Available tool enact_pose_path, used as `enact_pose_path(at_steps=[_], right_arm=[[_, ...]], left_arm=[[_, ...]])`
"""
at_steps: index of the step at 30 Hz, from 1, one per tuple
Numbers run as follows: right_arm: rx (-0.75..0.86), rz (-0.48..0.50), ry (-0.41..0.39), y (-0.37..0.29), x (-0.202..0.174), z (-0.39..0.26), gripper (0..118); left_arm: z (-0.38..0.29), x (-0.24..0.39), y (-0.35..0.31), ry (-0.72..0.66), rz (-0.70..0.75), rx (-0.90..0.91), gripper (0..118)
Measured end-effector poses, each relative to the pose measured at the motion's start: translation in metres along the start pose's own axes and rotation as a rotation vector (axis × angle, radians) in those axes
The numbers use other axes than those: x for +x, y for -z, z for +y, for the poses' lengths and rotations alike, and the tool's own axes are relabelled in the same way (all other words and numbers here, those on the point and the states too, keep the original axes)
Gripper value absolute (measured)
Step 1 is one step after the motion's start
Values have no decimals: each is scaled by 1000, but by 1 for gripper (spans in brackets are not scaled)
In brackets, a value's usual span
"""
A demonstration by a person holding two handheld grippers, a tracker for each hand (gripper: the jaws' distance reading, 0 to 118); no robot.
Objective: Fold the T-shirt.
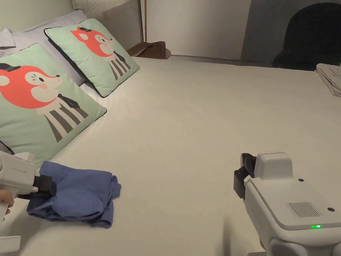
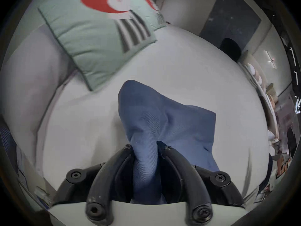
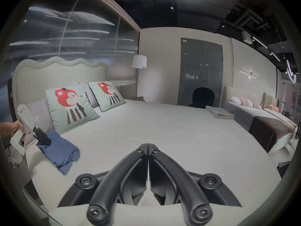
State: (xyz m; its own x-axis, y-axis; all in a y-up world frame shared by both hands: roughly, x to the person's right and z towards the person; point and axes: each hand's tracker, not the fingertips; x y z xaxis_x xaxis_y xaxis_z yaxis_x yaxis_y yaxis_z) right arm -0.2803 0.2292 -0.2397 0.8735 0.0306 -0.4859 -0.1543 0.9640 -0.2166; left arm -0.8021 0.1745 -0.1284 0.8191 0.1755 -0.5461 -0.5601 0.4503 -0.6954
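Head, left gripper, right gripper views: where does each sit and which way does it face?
Head view: above the bed, looking down at both grippers and the T-shirt.
Left gripper view: behind the left gripper, whose jaws pinch the T-shirt, facing a pillow.
Right gripper view: behind the shut right gripper, facing the headboard.
All three views share the T-shirt and pillow.

Left gripper (image 2: 145, 148) jaws clamped on blue T-shirt (image 2: 169, 123) (bunched), fox cushion (image 2: 97, 38) behind

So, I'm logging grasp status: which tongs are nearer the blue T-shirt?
Left. The left tongs are clamped on the blue T-shirt; the right tongs hang shut over bare bed, well away.
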Motion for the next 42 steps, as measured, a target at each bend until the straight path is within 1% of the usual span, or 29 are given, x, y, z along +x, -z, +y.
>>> enact_pose_path(at_steps=[2,3,5,6,7,9,10,16,18,22,24,26,29,32,36,39,42], right_arm=[[-6,3,-6,3,-2,-2,0],[-11,5,-10,4,-1,-3,0],[-19,3,-12,4,2,-5,0],[-23,3,-12,4,4,-5,0],[-24,1,-12,4,6,-5,0],[-23,-6,-12,1,10,-4,0],[-22,-7,-12,0,12,-3,0],[0,-17,-4,-17,23,1,0],[18,-23,6,-26,29,3,0],[49,-31,6,-45,44,11,0],[74,-37,7,-57,53,17,0],[100,-48,2,-69,63,24,0],[148,-74,-6,-89,78,34,0],[197,-108,-22,-108,95,42,0],[251,-160,-47,-131,116,51,0],[286,-204,-62,-145,131,54,0],[306,-234,-58,-156,143,54,0]], left_arm=[[1,-8,3,-25,23,14,15],[1,-10,6,-18,12,3,15],[-2,-7,10,-18,4,-7,24],[-3,-4,12,-20,22,-14,35],[-3,-2,13,-13,39,-7,58],[-6,2,12,3,48,1,97],[-7,5,11,10,50,9,110],[-8,36,-20,67,60,124,109],[-11,55,-37,95,52,197,109],[-22,103,-82,156,41,373,108],[-31,132,-108,187,38,472,104],[-42,161,-132,202,12,575,96],[-61,202,-161,228,-17,714,95],[-82,237,-182,214,-91,835,95],[-111,281,-196,222,-133,984,95],[-131,310,-196,220,-125,1041,95],[-149,333,-190,233,-129,1090,95]])
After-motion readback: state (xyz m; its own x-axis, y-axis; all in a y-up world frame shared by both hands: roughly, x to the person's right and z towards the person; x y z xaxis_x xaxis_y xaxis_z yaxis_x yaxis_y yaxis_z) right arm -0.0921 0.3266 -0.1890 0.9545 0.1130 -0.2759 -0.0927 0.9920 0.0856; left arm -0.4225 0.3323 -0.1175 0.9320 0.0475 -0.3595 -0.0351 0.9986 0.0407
